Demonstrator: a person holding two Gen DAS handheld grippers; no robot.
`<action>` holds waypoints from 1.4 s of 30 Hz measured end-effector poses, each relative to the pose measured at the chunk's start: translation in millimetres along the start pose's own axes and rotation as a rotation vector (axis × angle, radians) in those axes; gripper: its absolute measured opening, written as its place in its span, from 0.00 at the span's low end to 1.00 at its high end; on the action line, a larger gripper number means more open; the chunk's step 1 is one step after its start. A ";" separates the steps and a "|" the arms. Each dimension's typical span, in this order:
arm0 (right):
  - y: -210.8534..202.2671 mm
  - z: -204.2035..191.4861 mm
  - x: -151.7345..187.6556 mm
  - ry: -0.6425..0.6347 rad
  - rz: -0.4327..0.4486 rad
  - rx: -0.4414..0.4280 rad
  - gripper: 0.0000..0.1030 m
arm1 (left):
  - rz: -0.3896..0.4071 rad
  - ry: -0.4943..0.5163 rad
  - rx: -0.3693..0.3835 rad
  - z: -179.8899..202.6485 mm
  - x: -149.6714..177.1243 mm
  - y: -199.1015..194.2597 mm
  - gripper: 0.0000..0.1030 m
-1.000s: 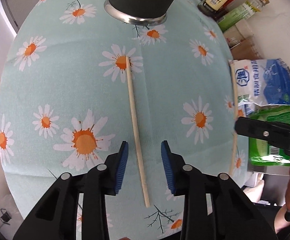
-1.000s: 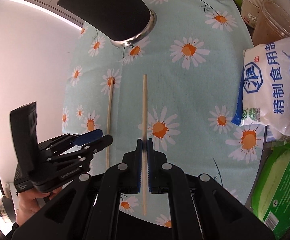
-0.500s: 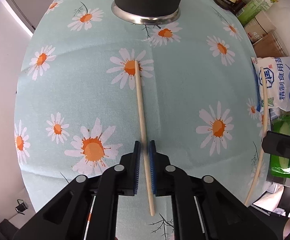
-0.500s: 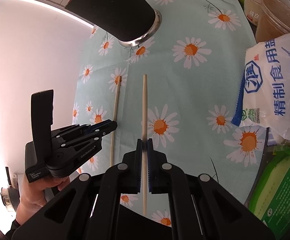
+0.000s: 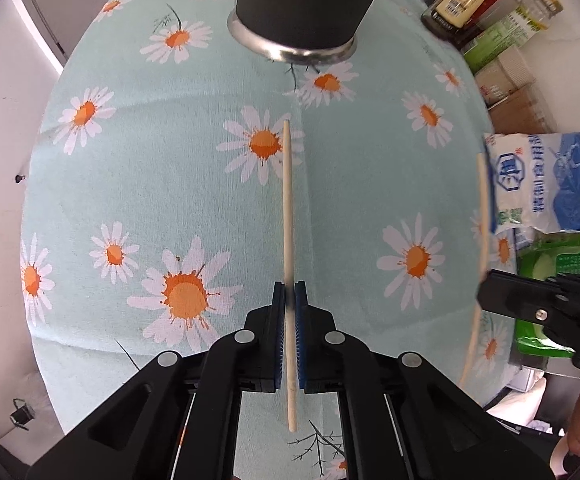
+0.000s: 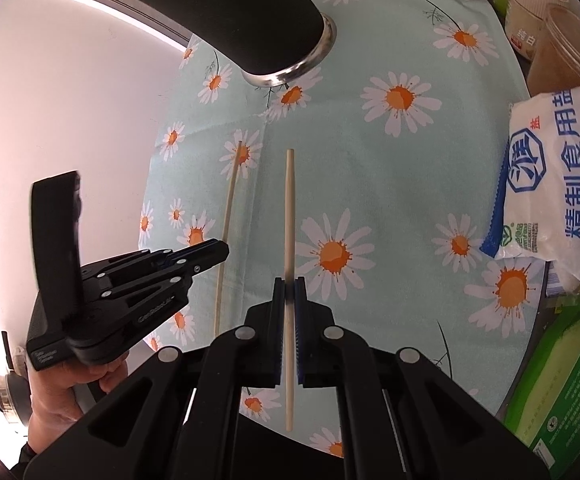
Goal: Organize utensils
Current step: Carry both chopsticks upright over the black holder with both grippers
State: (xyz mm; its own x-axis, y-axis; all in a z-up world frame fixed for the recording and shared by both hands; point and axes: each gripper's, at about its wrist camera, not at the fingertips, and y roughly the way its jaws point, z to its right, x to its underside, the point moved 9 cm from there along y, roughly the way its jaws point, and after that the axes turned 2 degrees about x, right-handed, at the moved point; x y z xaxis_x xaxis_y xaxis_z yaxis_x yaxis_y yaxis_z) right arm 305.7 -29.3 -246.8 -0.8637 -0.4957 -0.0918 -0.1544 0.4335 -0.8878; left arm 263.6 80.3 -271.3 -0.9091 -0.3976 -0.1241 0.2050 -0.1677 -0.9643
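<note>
Closed now on the left chopstick (image 5: 288,216), the left gripper (image 5: 289,300), whose jaws stood wide on both sides of that stick one second earlier; have just been closing, with the stick between the blue pads. Right gripper (image 6: 289,292) unchanged: clamped as before on the right chopstick (image 6: 289,216).

Both grippers fully pinched, each with one stick at about two thirds of its length, long thin end pointing ahead of the fingers, short end back under the palm. Holder (image 5: 306,8), black with a metal rim at its base, straight ahead of the left gripper, past the stick tip; ahead and to the left of the right gripper (image 6: 246,24). Cloth (image 5: 370,168) with daisies below both. Salt bag (image 6: 558,184) and green pack (image 6: 562,392) far to the right of the right gripper.

Step in hand, probably: lift both sticks and bring them to the holder. To do well: keep the pinch firm, because a thin round stick can roll or swing between flat pads. Raise straight up first, so the front tip does not drag on the cloth. Then tilt the tip down over the mouth of the holder, one stick after the other, not both together, so the two grippers do not knock. Mouth of the holder not visible here, so height needed cannot be told. Release only when the tip is well inside.
</note>
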 end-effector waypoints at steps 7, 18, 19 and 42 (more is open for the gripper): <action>-2.6 -27.1 -9.5 -0.011 0.041 0.045 0.05 | 0.124 0.033 0.099 -7.1 -1.9 -43.7 0.04; -19.0 -61.1 -32.7 0.011 0.168 0.036 0.05 | 0.255 0.155 0.225 2.0 -14.2 -92.9 0.04; -20.6 -64.1 -35.8 0.008 0.180 0.023 0.05 | 0.265 0.163 0.233 4.2 -16.1 -94.8 0.04; -113.7 -114.8 -109.5 -0.136 0.650 -0.084 0.05 | 0.586 0.247 0.398 4.0 -95.5 -182.1 0.04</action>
State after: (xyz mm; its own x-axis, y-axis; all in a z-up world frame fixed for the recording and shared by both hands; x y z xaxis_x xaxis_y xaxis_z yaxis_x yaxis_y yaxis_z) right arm 362.8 62.1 -84.1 -0.7260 -0.2022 -0.6573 0.3354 0.7303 -0.5951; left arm 314.5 145.2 -82.9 -0.6561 -0.3155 -0.6855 0.7535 -0.3230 -0.5726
